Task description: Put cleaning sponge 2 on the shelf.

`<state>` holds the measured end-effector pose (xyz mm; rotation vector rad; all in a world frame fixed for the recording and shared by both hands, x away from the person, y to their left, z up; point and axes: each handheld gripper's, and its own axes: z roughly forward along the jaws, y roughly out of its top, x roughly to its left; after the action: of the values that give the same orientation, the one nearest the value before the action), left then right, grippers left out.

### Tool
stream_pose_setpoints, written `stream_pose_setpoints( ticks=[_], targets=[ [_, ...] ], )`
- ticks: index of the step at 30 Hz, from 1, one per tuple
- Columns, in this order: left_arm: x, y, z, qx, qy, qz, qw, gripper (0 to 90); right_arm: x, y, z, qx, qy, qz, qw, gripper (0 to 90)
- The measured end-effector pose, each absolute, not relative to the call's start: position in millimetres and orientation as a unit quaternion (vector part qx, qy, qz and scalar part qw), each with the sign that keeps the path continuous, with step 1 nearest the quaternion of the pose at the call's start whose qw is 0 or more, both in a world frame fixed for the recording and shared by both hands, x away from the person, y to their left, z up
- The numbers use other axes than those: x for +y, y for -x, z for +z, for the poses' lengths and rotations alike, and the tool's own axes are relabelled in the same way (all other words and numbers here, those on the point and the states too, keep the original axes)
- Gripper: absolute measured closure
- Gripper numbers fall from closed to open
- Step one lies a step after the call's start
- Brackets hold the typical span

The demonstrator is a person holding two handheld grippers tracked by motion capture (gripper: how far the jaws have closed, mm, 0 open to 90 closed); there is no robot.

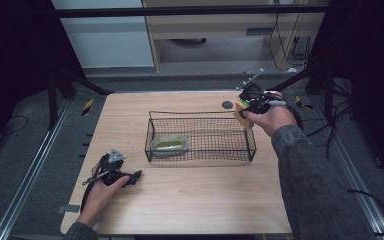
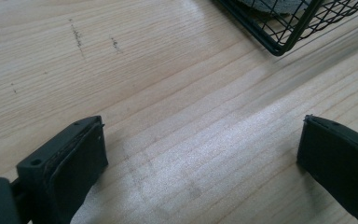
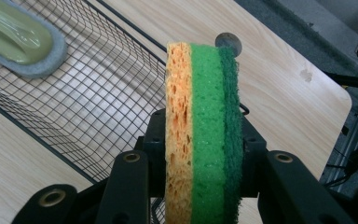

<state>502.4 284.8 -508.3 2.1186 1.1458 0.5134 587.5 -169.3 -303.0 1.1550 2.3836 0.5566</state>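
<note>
Two hand-held grippers are in use, each with its own job. My right hand-held gripper (image 1: 243, 106) is clamped on a layered sponge (image 3: 203, 135), orange, light green and dark green, held on edge so that the pads press its broad faces; this gives a firm hold on a soft body and leaves its narrow edge free to lead into the wire basket (image 1: 252, 145). The sponge hangs above the counter (image 1: 190, 200) at the basket's far right corner, just outside the rim, apart from the wire as far as I can judge. I judge the step in hand to be carrying the sponge over the rim and lowering it inside.

A green-and-grey pad (image 1: 170, 144) lies at the basket's left end, so the right half of the mesh floor is the free place to aim for.

My left hand-held gripper (image 1: 132, 176) rests on the counter near the basket's near left corner, jaws apart with nothing between them, clear of the right hand's path and ready to steady the basket if it slides.
</note>
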Motion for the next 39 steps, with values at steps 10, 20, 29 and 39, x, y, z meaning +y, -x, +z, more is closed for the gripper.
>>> stream_pose_setpoints(
  ticks=[10,20,29,39],
  targets=[
    [285,-502,-508,0.439,-0.811,0.197,0.333,0.1,-169,-598,-334,0.866,-0.414,0.190,0.206,65.0],
    [285,-503,-508,0.439,-0.811,0.196,0.333,0.0,-170,-611,-358,0.864,-0.421,0.183,0.205,65.0],
    [285,-503,-508,0.439,-0.811,0.197,0.332,0.0,-166,-616,-370,0.864,-0.425,0.181,0.199,64.9],
    [285,-503,-508,0.439,-0.811,0.197,0.333,0.0,-167,-619,-385,0.865,-0.428,0.176,0.196,64.9]
  ],
)
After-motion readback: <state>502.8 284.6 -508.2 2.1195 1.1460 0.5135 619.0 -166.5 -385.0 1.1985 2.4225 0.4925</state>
